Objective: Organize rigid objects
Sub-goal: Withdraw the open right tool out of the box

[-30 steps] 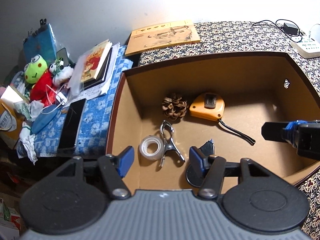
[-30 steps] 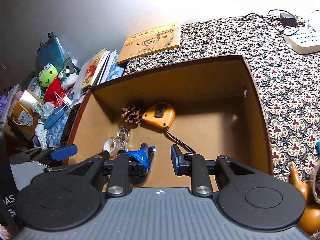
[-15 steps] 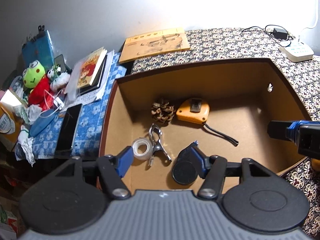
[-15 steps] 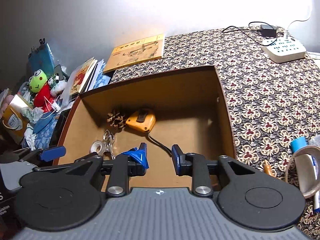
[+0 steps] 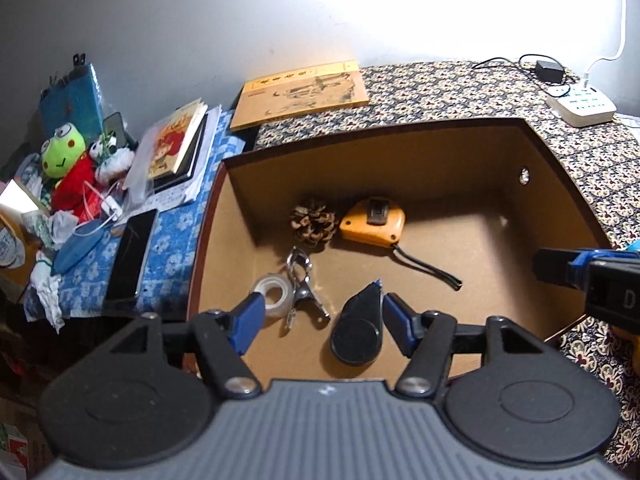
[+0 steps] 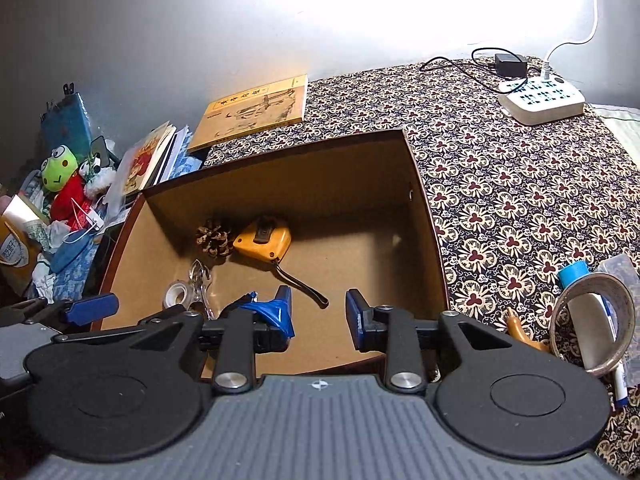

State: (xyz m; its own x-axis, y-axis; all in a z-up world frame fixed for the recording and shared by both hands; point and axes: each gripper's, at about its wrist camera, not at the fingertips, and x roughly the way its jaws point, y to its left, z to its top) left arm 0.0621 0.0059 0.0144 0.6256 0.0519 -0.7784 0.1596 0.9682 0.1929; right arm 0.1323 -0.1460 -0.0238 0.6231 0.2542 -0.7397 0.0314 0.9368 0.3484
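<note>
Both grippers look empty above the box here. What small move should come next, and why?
Probably swing the right gripper, open and empty, right toward the tape ring lying outside the box; the black item already lies inside.

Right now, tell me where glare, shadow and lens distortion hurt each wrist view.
Left wrist view: the grey wall blows out to white at upper right; the brown wooden box has rims that bow from fisheye distortion; the brown pine cone sits in shade by the back wall. Right wrist view: the same white glare on the wall; the white power strip stays readable; the corners vignette dark.
</note>
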